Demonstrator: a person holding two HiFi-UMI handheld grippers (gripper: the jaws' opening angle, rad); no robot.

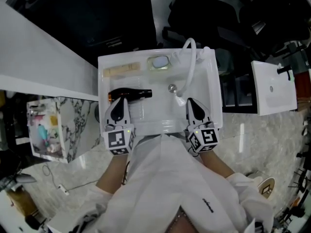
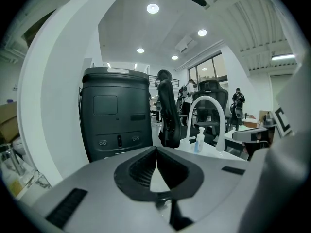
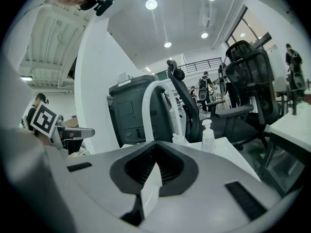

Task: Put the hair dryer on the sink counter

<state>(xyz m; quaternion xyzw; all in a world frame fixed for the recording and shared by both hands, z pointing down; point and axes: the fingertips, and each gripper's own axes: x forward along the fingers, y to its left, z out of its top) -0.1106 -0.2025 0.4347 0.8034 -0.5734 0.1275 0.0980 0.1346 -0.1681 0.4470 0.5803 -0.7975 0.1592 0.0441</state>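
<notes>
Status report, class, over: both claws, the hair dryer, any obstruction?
Left claw shut, empty. Right claw shut, empty. Hair dryer lying on sink counter, just ahead of left claw. Nothing blocking it.

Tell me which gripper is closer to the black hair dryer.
Left. The left gripper has its tips right beside the hair dryer; the right gripper is off at the opposite side of the sink.

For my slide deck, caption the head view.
Hair dryer lies on the sink unit; left gripper and right gripper both shut, empty.
</notes>
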